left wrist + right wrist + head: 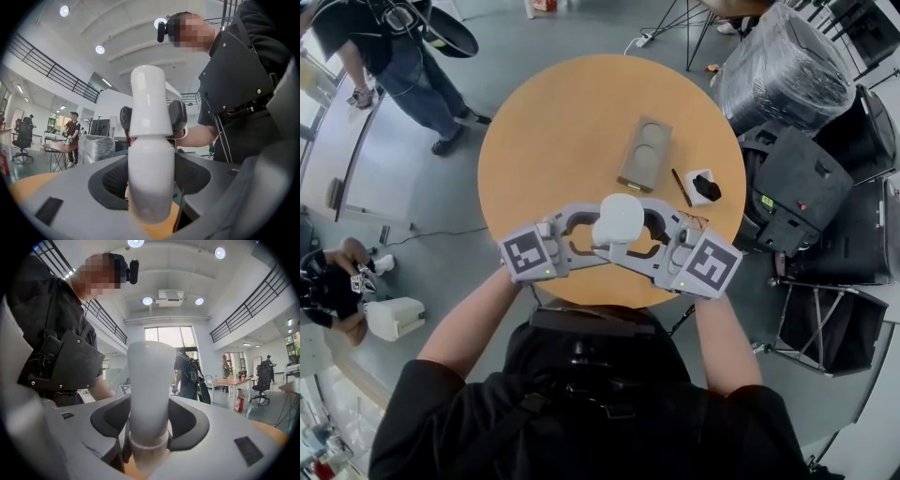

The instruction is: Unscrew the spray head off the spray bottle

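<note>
Since unscrewing needs one half braced, left gripper (150,180) fingers clench the white spray bottle (619,221) body and right gripper (149,422) fingers clench the spray head (150,376). Bottle upright over the desk (544,141) near edge.

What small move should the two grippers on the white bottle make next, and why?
Probably rotate the right gripper about the vertical while the left gripper holds firm. The right jaws clamp the white top, the left jaws clamp the bottle body below it, and the top is not yet off.
</note>
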Tool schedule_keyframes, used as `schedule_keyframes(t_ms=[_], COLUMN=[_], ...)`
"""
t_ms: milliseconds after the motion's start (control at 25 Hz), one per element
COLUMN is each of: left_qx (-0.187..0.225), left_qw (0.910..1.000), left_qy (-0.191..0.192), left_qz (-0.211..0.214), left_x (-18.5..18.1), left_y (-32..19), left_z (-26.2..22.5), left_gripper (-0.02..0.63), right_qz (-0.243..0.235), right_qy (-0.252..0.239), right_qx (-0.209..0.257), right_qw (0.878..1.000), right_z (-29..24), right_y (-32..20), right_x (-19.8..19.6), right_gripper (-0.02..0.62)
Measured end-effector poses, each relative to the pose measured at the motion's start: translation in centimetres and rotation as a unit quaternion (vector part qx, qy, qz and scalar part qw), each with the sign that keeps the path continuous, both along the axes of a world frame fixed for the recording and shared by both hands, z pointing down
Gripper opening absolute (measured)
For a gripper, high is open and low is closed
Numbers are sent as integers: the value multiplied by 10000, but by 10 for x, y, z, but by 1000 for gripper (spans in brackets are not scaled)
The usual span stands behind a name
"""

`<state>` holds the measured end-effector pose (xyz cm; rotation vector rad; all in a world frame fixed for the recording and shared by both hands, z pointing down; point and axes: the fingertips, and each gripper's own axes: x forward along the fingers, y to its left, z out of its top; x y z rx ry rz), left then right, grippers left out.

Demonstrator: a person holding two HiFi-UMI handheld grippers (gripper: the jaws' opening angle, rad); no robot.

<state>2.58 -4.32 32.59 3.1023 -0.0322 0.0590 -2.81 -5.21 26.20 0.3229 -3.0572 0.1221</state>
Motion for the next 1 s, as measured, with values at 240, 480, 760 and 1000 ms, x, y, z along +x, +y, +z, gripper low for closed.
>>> schedule_keyframes(t_ms=[240, 480, 760, 1000], left_qx=[-212, -198, -95, -86], left_qw=[9996, 9995, 9994, 9991], left_qy=[89, -10, -57, -80], left_qz=[-179, -249, -329, -398], left_x=[3, -2, -5, -8], left_y=[3, 4, 8, 8], left_z=[11, 24, 36, 42], left_gripper=[308, 308, 308, 308], right_qz=[-56, -42, -32, 67], right_qy=[42, -103, -87, -240], right_qx=[-68, 139, 80, 147], right_qw=[10000, 9998, 9999, 9996], right_z=[1, -7, -15, -29], right_y=[2, -3, 1, -3], right_x=[1, 2, -1, 1], right_gripper=[262, 262, 262, 262])
